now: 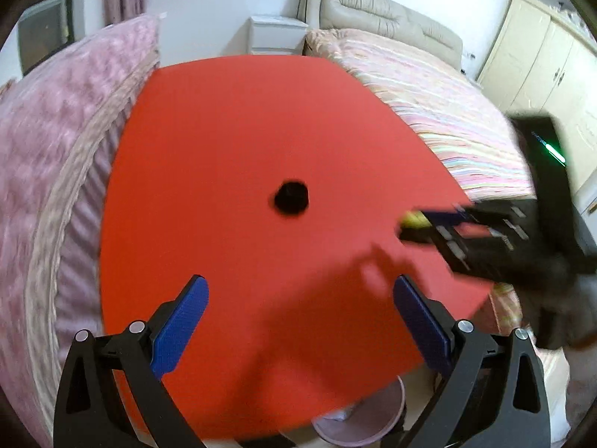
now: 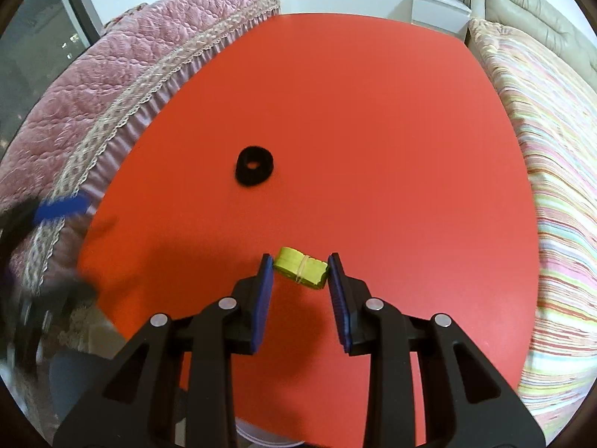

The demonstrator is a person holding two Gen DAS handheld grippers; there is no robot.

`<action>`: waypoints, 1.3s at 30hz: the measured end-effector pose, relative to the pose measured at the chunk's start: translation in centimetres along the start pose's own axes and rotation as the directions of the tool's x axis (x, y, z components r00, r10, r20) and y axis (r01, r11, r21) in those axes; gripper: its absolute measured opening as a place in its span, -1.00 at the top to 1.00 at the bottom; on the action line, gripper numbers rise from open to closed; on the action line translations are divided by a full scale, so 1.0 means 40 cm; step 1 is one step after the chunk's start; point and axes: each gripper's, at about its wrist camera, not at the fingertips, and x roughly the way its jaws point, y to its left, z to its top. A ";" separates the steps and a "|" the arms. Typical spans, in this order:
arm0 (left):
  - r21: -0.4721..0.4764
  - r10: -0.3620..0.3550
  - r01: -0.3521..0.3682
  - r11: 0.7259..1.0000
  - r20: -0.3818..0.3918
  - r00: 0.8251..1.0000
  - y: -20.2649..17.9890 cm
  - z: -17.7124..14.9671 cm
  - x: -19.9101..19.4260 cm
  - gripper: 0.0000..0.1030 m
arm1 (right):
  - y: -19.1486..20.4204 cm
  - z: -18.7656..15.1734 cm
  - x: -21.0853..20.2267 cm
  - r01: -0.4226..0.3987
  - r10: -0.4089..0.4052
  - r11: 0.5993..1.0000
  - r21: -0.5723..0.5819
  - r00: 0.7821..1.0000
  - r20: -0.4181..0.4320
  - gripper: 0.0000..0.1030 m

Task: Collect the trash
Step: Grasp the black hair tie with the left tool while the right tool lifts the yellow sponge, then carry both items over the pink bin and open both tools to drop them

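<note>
**Yellow wad pinched between the right fingers, black ring alone on the red table**

Right gripper is over the near part of the red table, and there between its blue pads sits a small yellow wad with a thin band around its middle. The jaws stand narrow, closed in on the wad's two ends — it hangs at the very tips, tilted a little, its shadow falling on the tabletop below. From the left wrist view the same gripper comes in blurred from the right edge, the yellow wad just showing at its front.

Left gripper is low over the near edge of the table, jaws spread wide, nothing between the blue pads.

Out near the middle of the table lies a fuzzy black ring, flat, well apart from both grippers; the left view has it straight ahead of the open fingers.

Around the table — a pink quilt on the left side, a striped bedspread on the right. Below the table's near edge, a pale round bin rim peeks out between the left gripper's fingers.
</note>
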 end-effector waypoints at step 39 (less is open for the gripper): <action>0.140 0.104 -0.100 0.985 -0.026 0.994 -0.165 -0.037 0.015 0.46 | -0.027 -0.205 -0.207 -0.011 0.010 1.000 0.006 0.994 0.110 0.43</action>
